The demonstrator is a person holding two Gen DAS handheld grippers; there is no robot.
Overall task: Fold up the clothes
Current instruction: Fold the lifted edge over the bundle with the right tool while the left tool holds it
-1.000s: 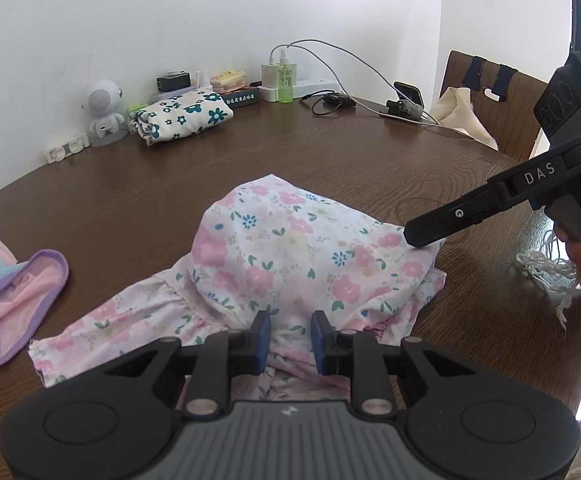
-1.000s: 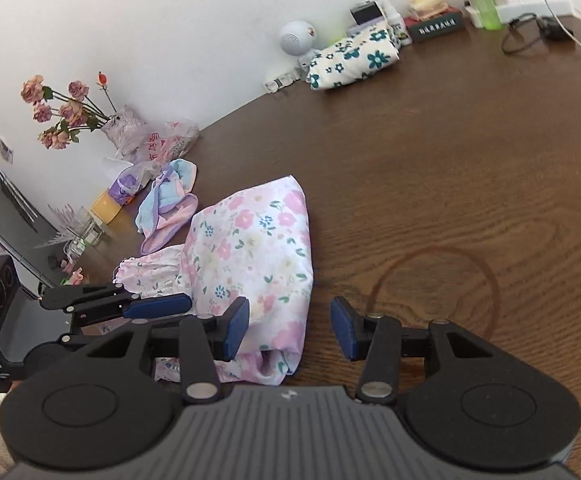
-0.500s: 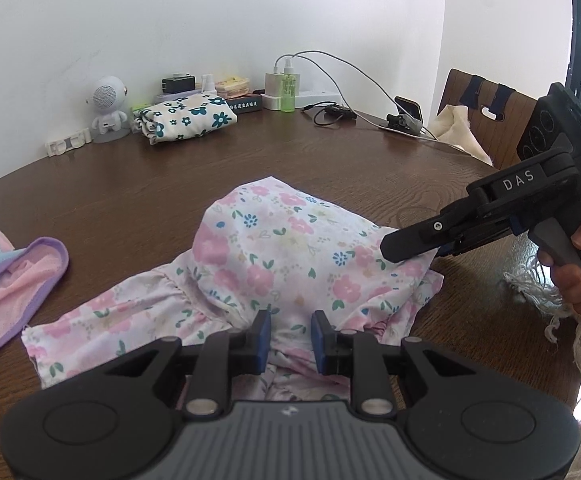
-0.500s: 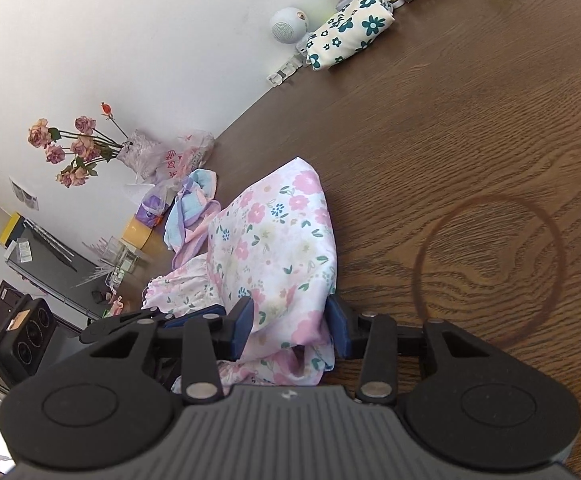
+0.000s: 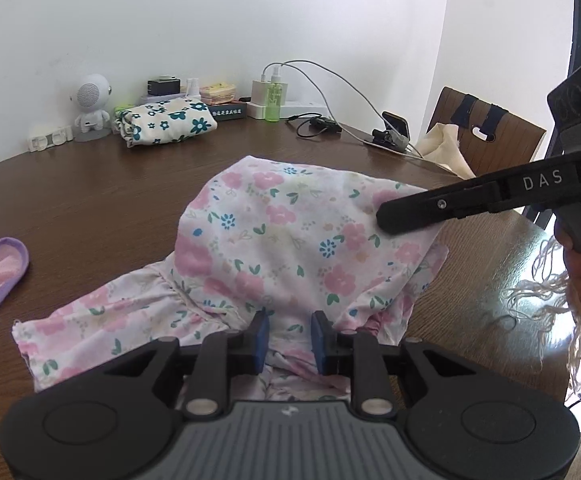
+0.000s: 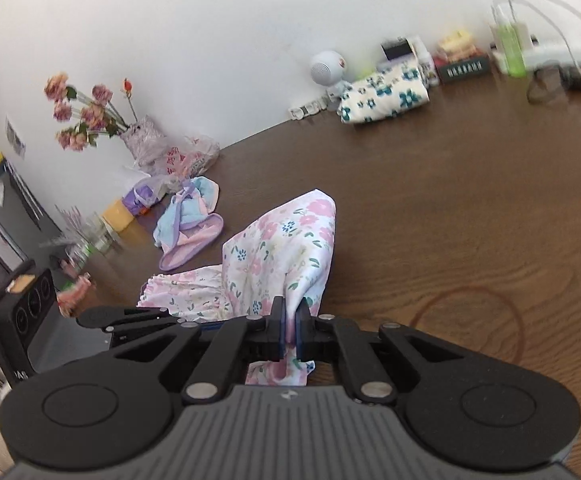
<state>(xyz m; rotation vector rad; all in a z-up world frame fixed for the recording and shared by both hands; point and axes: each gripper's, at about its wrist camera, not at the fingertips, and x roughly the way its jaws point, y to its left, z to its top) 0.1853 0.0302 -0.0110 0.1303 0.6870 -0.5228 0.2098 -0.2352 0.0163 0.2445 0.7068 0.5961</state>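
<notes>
A pink floral garment point(image 5: 274, 240) lies partly folded on the brown table point(image 5: 90, 200). My left gripper point(image 5: 288, 338) sits at its near edge with cloth between the slightly parted jaws. My right gripper point(image 6: 289, 330) is shut on the garment's right edge point(image 6: 290, 248) and lifts it a little. The right gripper also shows in the left wrist view point(image 5: 386, 218), over the cloth's right side.
A folded blue-flower cloth point(image 5: 166, 122), a white robot speaker point(image 5: 90, 106), chargers and cables point(image 5: 318, 124) line the back. A pink and purple garment point(image 6: 188, 232) lies left, by a flower vase point(image 6: 142, 140). A chair point(image 5: 486, 136) stands at the right.
My right gripper moved in onto the garment's right edge and closed on it, raising the fabric. My left gripper stayed at the near edge.
</notes>
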